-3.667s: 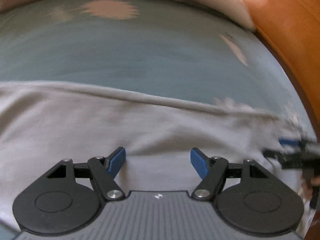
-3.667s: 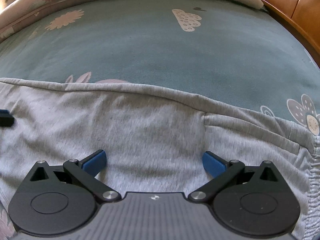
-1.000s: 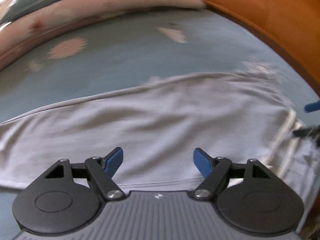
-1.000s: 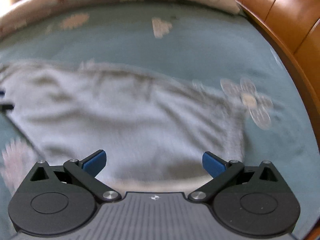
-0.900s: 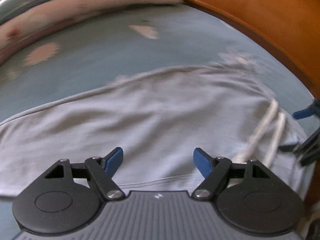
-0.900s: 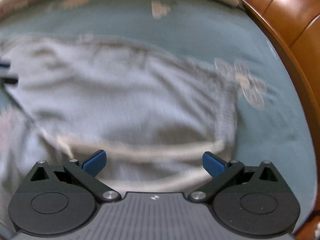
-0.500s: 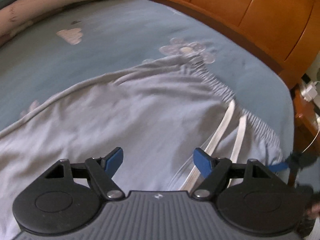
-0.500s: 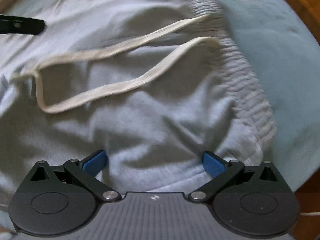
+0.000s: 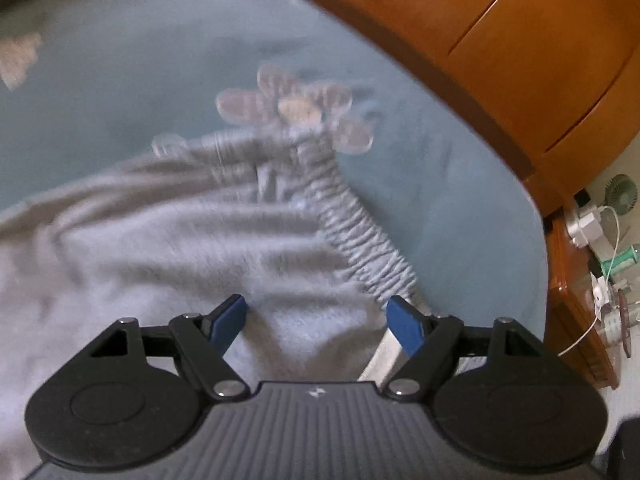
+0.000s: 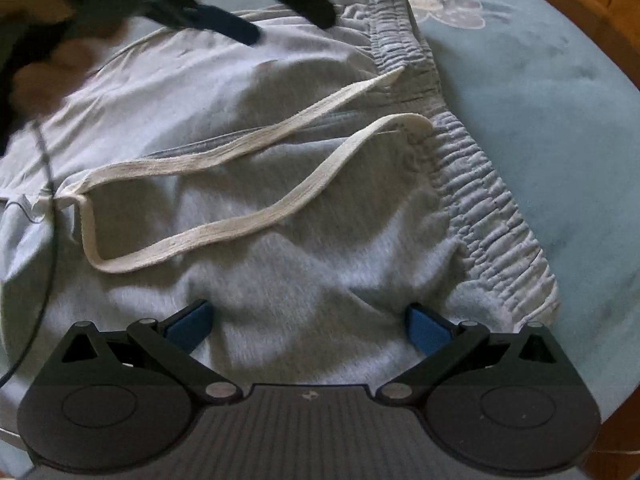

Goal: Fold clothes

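Light grey sweatpants lie on a teal bedsheet, their ribbed elastic waistband at the right and a white drawstring looped across the fabric. My right gripper is open just over the cloth near the waistband's lower end. My left gripper is open over the same sweatpants, beside the waistband. It shows blurred in the right wrist view, above the waistband's far end.
An orange wooden bed frame curves round the bed's far side. A bedside table at the right carries chargers, cables and a small fan. A flower print marks the sheet beyond the waistband.
Both grippers swung from the trouser legs to the waistband end. The drawstring and ribbed waistband came into view. Both stayed open.
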{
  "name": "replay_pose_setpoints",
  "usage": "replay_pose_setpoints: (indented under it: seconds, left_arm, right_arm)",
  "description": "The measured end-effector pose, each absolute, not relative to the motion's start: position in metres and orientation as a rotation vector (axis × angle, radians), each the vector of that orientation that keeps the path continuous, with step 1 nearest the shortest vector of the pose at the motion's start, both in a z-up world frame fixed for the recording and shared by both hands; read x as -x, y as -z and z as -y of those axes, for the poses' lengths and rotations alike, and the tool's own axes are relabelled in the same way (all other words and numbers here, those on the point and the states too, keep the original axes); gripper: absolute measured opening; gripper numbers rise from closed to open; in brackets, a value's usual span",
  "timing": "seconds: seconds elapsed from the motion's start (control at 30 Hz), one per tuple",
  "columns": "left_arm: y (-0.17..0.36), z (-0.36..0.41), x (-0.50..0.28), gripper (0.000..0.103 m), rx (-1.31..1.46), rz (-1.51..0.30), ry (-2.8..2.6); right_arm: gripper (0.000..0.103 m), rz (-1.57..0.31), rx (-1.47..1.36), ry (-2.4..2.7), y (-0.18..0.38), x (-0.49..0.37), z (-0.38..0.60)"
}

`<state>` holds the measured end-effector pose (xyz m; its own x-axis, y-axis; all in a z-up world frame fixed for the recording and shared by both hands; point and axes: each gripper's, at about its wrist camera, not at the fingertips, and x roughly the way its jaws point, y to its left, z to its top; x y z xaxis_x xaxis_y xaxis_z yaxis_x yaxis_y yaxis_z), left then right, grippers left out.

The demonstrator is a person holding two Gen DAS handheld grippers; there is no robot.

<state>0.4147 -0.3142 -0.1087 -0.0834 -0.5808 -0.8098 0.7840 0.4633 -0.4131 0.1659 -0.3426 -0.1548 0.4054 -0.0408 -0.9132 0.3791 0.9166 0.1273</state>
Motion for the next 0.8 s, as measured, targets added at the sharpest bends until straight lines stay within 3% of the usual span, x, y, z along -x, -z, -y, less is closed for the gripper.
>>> replay_pose_setpoints:
  seconds: [0.2,0.4,0.63,0.8]
  left_arm:
    - [0.122,0.333,-0.436,0.082,-0.174,-1.208,1.122]
    - [0.094,0.322,-0.438,0.082,-0.222,-1.182,1.114]
    - [0.047,0.23,-0.432,0.082,-0.319,-1.077,0.991]
    - [0.038,0.158,-0.419,0.082,-0.379,-1.08,0.783]
  right_arm:
    - [0.103,-1.121,-0.298,0.252,0.155,-0.165,0.341]
    - [0.103,-1.1,-0.206,0.241,0.157,-0.16,0.33]
    - [0.103,-1.203,-0.189,0.196,0.142,-0.164,0.335]
    - [0.103,-1.119,-0.237,0.116,0.1,-0.164,0.327]
